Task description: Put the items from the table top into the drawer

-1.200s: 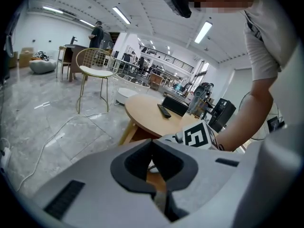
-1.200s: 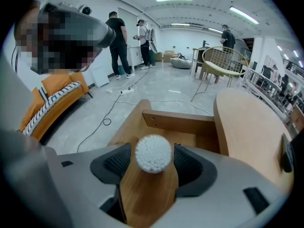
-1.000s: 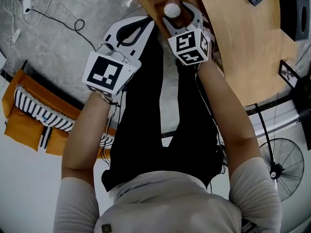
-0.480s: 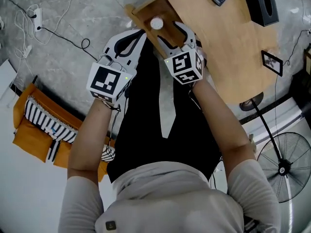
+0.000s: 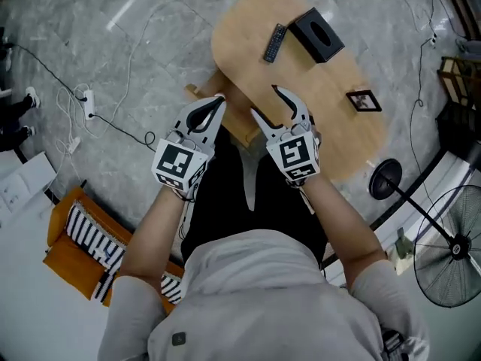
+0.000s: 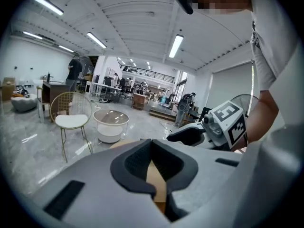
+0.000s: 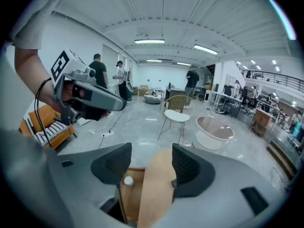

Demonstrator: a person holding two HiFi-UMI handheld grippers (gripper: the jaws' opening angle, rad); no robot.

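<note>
A wooden oval table (image 5: 248,21) carries a black remote (image 5: 274,43), a black box (image 5: 317,34) and a small picture frame (image 5: 363,100). Its drawer (image 5: 197,94) stands open at the near-left edge, mostly hidden behind my grippers. In the right gripper view a white round item (image 7: 128,180) lies inside the drawer (image 7: 130,198). My left gripper (image 5: 217,101) is shut with nothing in it (image 6: 156,193). My right gripper (image 5: 269,104) hangs open and empty above the table's near edge (image 7: 151,170).
Cables and a power strip (image 5: 86,104) lie on the grey floor at left. An orange seat with a striped cushion (image 5: 83,239) is behind me on the left; a black stand base (image 5: 385,179) and a fan (image 5: 451,254) are on the right.
Both grippers have lifted up and back from the drawer, and the right one has left the white round item lying in it. The whole table top has come into view.
</note>
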